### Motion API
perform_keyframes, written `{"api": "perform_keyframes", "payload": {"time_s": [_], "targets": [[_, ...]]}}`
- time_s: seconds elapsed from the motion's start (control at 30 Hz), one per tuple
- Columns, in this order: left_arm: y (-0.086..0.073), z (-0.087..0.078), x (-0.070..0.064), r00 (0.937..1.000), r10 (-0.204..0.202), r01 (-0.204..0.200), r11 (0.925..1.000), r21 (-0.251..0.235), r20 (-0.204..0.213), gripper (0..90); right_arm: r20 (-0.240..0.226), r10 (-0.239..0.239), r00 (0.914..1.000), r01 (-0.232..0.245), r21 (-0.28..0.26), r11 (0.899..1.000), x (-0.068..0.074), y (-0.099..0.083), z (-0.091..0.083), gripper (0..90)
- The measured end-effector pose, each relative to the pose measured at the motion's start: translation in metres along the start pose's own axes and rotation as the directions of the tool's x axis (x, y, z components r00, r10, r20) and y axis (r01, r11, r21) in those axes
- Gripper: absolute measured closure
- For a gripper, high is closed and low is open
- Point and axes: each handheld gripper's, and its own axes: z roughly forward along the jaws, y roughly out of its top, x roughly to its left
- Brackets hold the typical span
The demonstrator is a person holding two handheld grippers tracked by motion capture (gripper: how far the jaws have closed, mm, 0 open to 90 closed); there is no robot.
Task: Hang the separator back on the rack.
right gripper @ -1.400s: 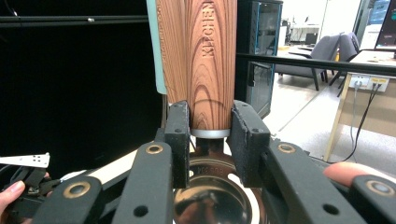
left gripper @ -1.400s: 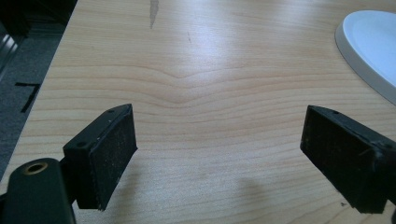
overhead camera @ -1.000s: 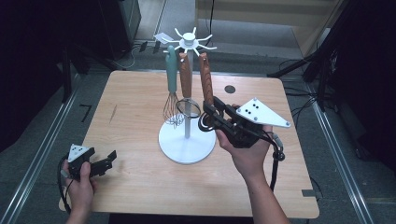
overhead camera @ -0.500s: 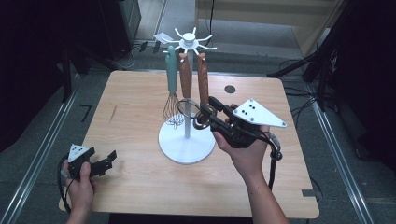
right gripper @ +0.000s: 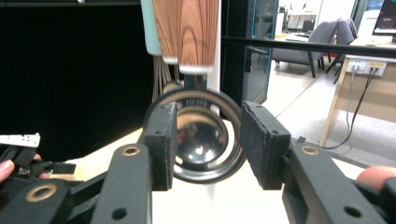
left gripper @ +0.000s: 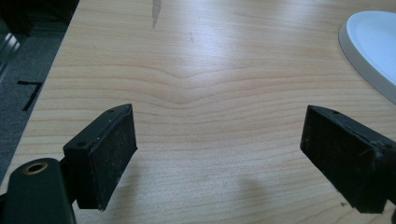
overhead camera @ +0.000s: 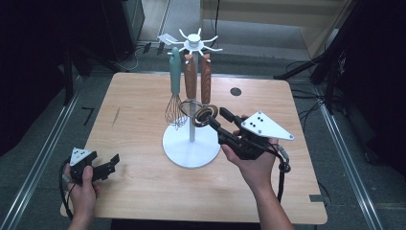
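A: What do we see at the middle of the high view?

B: We see a white utensil stand with a round base (overhead camera: 191, 146) and spoked top on the light wooden tabletop (overhead camera: 139, 103). From its spokes hang a teal-handled wire whisk (overhead camera: 174, 96) and two wood-handled utensils side by side; the nearer one ends in a shiny round metal bowl with a dark rim (overhead camera: 207, 115), like a small ladle or strainer, though we cannot tell which.

A: And the right claw (overhead camera: 216, 118)?

B: It sits right of centre, held by the right hand (overhead camera: 253, 163), with its jaws reaching up-left to that metal bowl. In the right gripper view the claw (right gripper: 209, 144) is at a middling width, one black pad at each side of the bowl (right gripper: 198, 135), which lies just beyond them at mid-frame. We cannot tell whether the pads touch its rim. The wooden handles (right gripper: 187, 32) hang above it at the top of the frame.

A: The left claw (overhead camera: 111, 163)?

B: At the lower left of the high view, held low over the tabletop by the left hand (overhead camera: 81, 189). In the left gripper view the claw (left gripper: 217, 149) stands wide apart with bare wood between the pads; the stand's white base (left gripper: 373, 51) shows at the upper right.
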Motion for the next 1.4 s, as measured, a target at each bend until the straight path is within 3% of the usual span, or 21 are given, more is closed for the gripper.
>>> {"api": "perform_keyframes", "payload": {"time_s": [0.3,0.57,1.07,1.4], "targets": [[0.0,0.0,0.0,1.0,-0.002,0.002,0.9999,-0.01,-0.006,10.7,0.042,0.017,0.999,-0.019,0.025,1.0,-0.006,-0.017,-0.007,46.3],[0.002,0.002,0.0,0.9998,-0.006,0.006,0.9999,-0.013,-0.02,10.6,0.044,0.042,0.9982,-0.044,0.032,0.999,-0.012,-0.033,-0.018,36.4],[0.001,0.002,-0.001,0.9999,-0.003,0.003,0.9998,-0.022,-0.017,10.7,0.102,0.087,0.991,-0.096,0.085,0.992,-0.035,-0.085,-0.026,32.7],[0.001,0.002,-0.001,0.9998,-0.001,0.0,0.9999,-0.017,-0.018,10.7,0.172,0.1,0.98,-0.123,0.124,0.985,-0.05,-0.116,-0.037,32.3]]}}
